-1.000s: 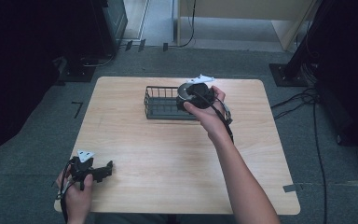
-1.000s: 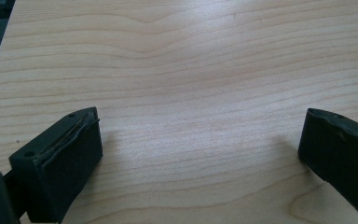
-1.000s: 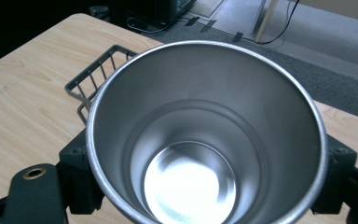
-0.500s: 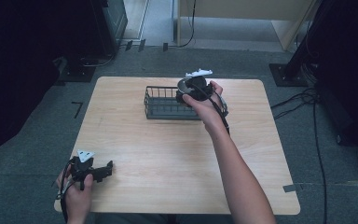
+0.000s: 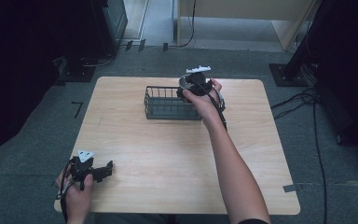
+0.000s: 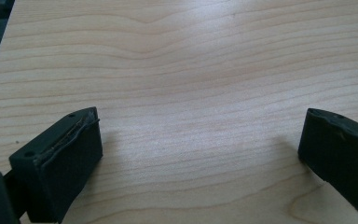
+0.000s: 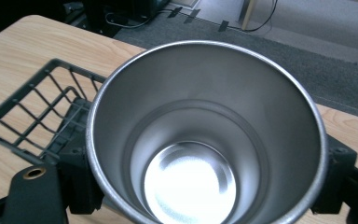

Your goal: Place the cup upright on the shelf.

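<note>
The table (image 5: 168,154) lies mostly bare across its middle and near side. A wire basket (image 5: 168,103) sits near the far edge. At the basket's right end, the right gripper (image 5: 193,88), arm outstretched, pinches a steel cup (image 7: 205,140). The left gripper (image 5: 91,170) rests near the front-left corner, jaws spread.

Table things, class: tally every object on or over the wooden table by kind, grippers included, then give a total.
Black wire basket: 1
Shiny steel cup: 1
Black two-jaw grippers: 2, left gripper and right gripper
Total: 4
</note>
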Motion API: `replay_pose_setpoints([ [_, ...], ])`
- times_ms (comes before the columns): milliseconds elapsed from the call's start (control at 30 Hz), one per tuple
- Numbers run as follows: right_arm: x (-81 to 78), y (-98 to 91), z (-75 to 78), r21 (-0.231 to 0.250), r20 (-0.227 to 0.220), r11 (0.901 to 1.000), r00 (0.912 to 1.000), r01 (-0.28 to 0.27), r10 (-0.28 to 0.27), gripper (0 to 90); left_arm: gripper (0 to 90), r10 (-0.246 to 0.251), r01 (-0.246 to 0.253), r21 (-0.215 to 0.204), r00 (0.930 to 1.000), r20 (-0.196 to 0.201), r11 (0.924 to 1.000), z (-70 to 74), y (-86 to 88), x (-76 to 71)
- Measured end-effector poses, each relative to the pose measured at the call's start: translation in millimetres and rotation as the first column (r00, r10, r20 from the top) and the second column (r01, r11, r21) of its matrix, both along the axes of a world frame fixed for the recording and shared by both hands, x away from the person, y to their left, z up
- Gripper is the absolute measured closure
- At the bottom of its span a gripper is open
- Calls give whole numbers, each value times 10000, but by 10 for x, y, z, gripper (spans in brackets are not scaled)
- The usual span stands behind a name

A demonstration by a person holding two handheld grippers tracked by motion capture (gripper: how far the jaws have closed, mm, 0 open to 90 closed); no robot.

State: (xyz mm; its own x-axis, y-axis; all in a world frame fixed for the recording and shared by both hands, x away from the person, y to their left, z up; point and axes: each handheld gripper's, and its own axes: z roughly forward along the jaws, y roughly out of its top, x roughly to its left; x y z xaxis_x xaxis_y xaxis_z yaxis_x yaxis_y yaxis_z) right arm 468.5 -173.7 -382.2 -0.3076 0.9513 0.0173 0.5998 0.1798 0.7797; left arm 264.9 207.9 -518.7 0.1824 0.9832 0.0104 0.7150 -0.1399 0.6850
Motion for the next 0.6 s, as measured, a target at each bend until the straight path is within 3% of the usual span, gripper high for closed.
replay_pose_setpoints([
  [267, 89, 16, -136, 2, -33, 9998, 9998, 185, -185, 182, 0, 0, 0, 0, 10000, -1, 10000, 0, 0, 0],
  [600, 142, 4, -331, -18, -415, 9995, 9986, 318, -319, 181, 0, -8, 8, 5, 10000, -7, 10000, 1, 0, 0],
])
